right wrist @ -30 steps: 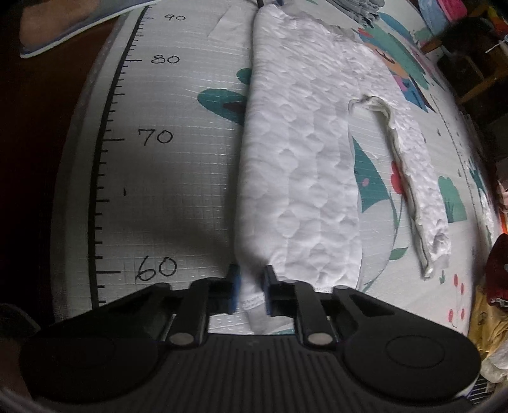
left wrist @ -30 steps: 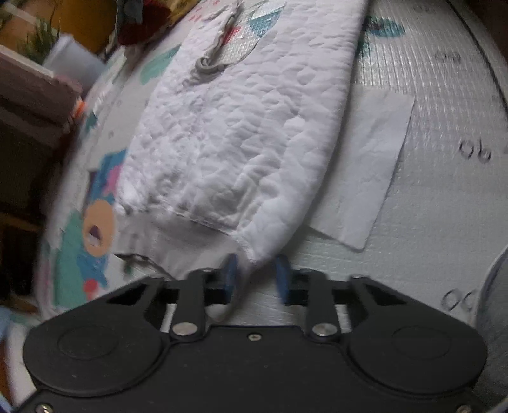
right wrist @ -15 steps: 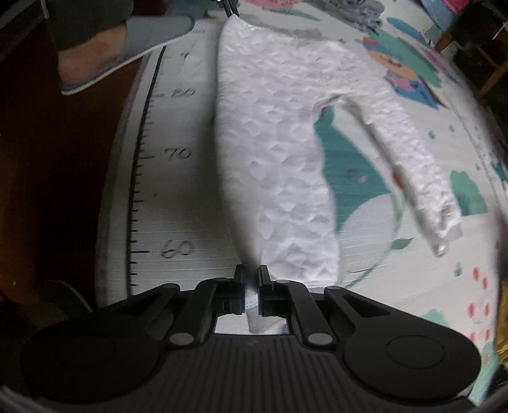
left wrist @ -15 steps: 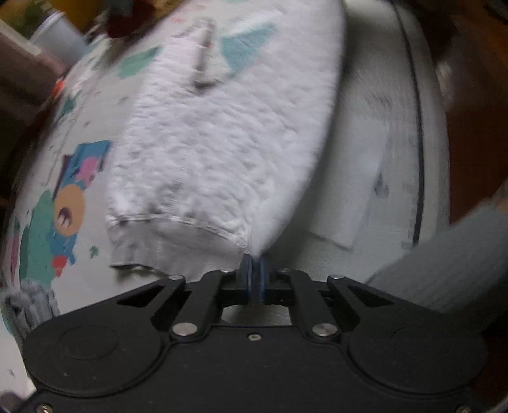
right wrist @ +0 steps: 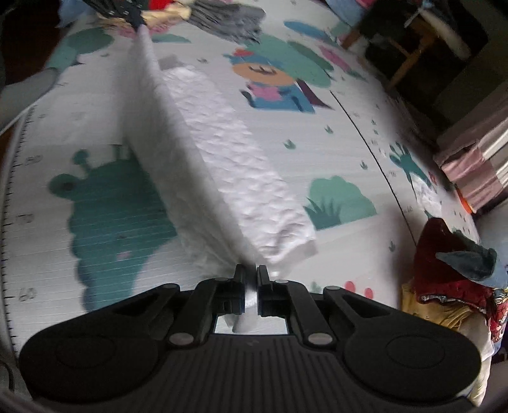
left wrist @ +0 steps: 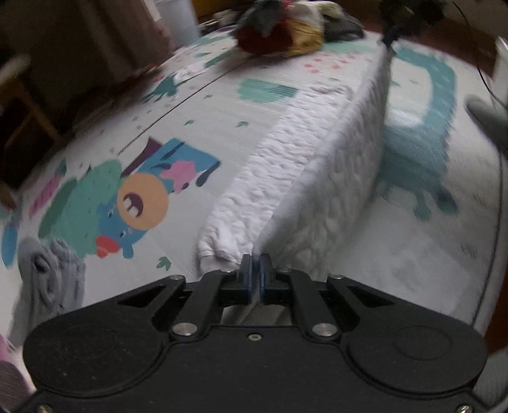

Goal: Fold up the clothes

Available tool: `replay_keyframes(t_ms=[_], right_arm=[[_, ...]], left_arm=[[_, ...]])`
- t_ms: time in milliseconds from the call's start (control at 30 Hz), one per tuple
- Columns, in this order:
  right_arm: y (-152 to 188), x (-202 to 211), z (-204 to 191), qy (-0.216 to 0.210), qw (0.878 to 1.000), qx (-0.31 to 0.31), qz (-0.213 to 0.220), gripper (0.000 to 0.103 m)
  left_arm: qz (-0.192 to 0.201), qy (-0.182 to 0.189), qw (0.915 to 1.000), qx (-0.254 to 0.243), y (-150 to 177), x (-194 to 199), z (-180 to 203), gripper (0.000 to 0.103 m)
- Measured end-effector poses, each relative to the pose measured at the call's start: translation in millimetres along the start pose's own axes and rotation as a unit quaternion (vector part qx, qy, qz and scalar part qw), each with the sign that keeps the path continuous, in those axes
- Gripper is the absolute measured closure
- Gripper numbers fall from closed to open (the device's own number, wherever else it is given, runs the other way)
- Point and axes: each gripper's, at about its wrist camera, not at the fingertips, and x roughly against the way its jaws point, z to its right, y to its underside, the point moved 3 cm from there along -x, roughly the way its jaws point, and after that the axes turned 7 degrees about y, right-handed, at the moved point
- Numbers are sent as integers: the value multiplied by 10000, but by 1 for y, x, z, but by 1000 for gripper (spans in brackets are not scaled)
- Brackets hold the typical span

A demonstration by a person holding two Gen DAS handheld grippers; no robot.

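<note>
My left tongs [left wrist: 255, 266] are pinched tight on the edge of the white quilted garment [left wrist: 304, 178], which rises as a ridge from the cartoon-printed play mat [left wrist: 203, 127]. A grey knit piece [left wrist: 50, 273] lies at lower left. A blurred heap of mixed clothes [left wrist: 285, 28] sits at the mat's far end.

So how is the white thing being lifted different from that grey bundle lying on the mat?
The white quilted garment is spread out long, and one edge is raised off the play mat, pinched by the left gripper and right gripper. The grey garment sits crumpled in a heap, and nothing is holding it. The white one looks much larger and has a puffy stitched texture; the grey one looks knitted. Both are clothes on the same mat.
</note>
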Motion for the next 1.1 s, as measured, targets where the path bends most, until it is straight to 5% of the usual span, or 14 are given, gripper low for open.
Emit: replay_keyframes(t_ms=[367, 1100], right_arm=[[-34, -58, 56, -109, 9989, -156, -420, 95], [-63, -172, 79, -447, 9881, -431, -1408, 95]], left_arm=[[121, -93, 9948, 1009, -9, -14, -49, 101], [-577, -74, 9810, 1850, 6, -89, -103, 101]])
